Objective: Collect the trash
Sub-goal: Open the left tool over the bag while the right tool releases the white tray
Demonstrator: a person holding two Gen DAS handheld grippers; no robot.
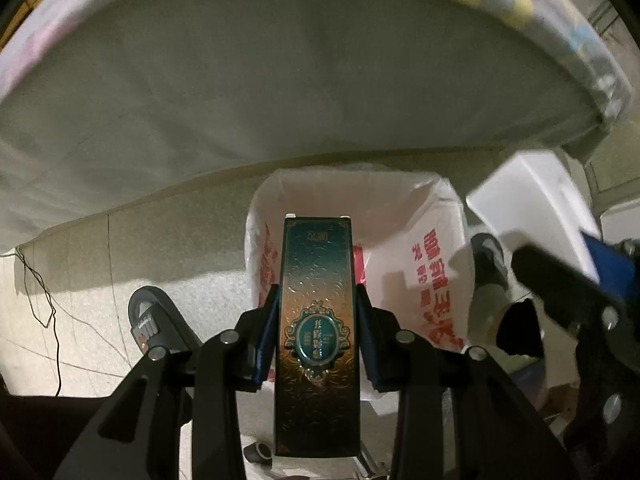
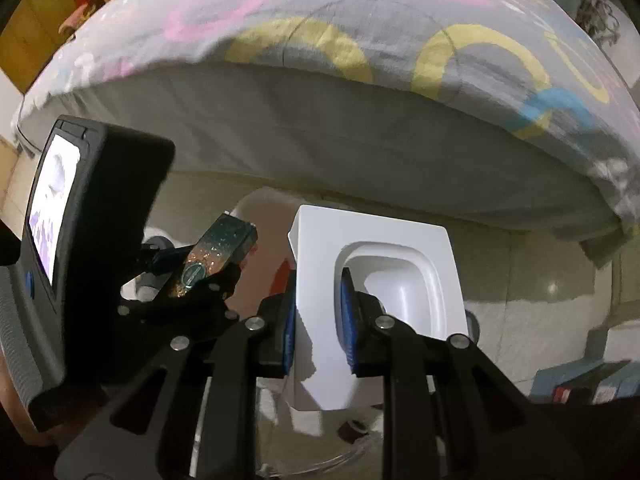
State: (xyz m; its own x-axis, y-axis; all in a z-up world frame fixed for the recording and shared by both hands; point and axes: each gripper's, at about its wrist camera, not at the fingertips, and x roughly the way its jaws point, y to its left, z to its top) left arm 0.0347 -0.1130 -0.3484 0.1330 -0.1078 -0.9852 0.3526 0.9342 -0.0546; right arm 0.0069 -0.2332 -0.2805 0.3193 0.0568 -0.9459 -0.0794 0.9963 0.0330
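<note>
My left gripper [image 1: 316, 312] is shut on a tall teal and gold patterned box [image 1: 316, 320], held upright just in front of a bin lined with a white plastic bag with red print [image 1: 400, 216]. My right gripper [image 2: 318, 312] is shut on the rim of a white moulded plastic tray [image 2: 380, 272]. The tray also shows in the left wrist view [image 1: 532, 208], at the bin's right. The left gripper with the box shows in the right wrist view [image 2: 216, 256], at the left.
A bed with a grey side [image 1: 280, 92] and a patterned sheet [image 2: 320, 28] fills the background. A black slipper [image 1: 156, 320] and a thin cable [image 1: 44, 292] lie on the tiled floor at left. Blue boxes [image 2: 580, 380] sit at right.
</note>
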